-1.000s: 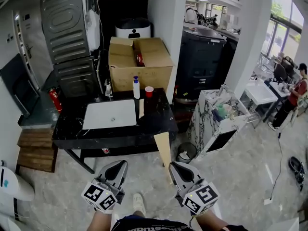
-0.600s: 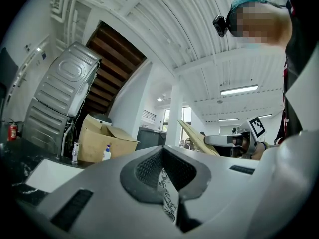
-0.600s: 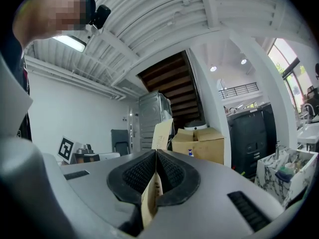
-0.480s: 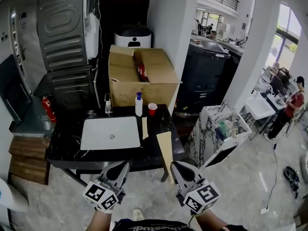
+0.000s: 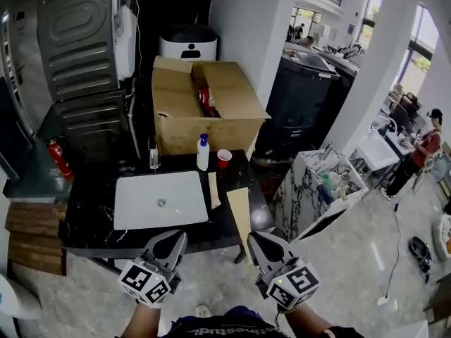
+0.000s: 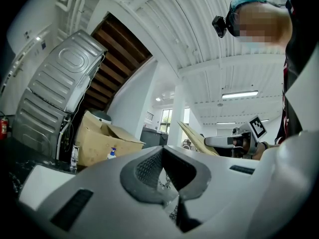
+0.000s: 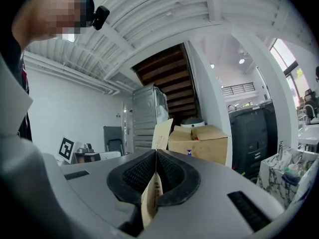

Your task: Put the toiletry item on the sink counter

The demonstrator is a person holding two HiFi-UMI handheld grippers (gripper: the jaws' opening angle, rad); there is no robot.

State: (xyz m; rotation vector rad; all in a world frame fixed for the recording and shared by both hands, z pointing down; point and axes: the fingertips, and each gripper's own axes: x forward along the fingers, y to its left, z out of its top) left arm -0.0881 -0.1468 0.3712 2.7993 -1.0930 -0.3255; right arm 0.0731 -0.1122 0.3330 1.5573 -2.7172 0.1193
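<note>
A black sink counter with a white basin stands just beyond both grippers in the head view. My right gripper is shut on a long flat tan packet that sticks up over the counter's front edge. In the right gripper view the packet sits pinched between the pads. My left gripper is shut and I see nothing held in it. A similar tan strip lies on the counter beside the basin. A white pump bottle and a red cup stand at the back.
An open cardboard box sits behind the counter, with a faucet near the basin. A marble-patterned cabinet stands to the right. A fire extinguisher and wooden steps are at the left. A person stands far right.
The counter has drawn closer and now sits directly beyond both grippers. The grippers keep the same pose, the right one still holding the tan packet.
</note>
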